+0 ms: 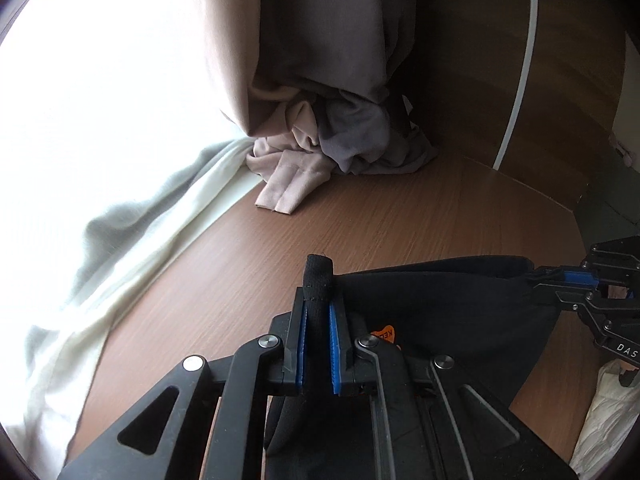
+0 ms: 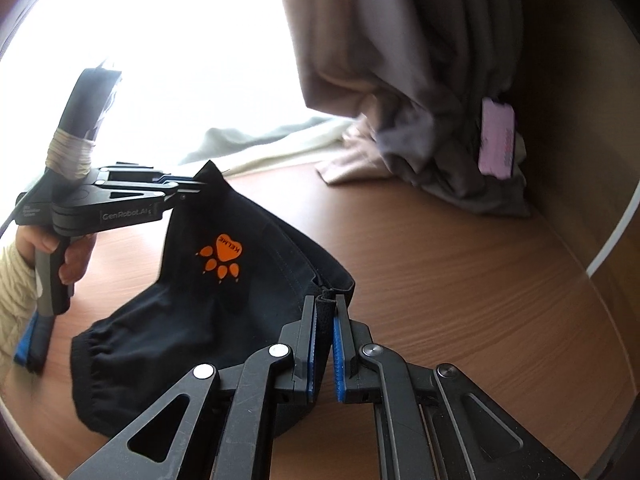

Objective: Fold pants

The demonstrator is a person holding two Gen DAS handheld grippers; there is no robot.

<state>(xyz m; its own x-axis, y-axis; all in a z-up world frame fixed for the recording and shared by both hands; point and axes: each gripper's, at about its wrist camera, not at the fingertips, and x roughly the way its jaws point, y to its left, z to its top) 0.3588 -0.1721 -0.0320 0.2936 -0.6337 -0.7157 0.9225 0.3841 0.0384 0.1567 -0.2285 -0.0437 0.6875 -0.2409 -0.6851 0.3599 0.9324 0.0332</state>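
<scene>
Both wrist views look close and low across the wooden table [image 1: 400, 220] toward a washed-out, probably window-lit, curtain [image 2: 400, 60].

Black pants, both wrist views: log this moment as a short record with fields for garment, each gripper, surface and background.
garment: black pants with orange paw print logo, partly lifted, lower part on the table
left gripper: shut on a pants edge
right gripper: shut on another pants edge
surface: wooden table
background: beige curtain bunched on the table, bright window
</scene>
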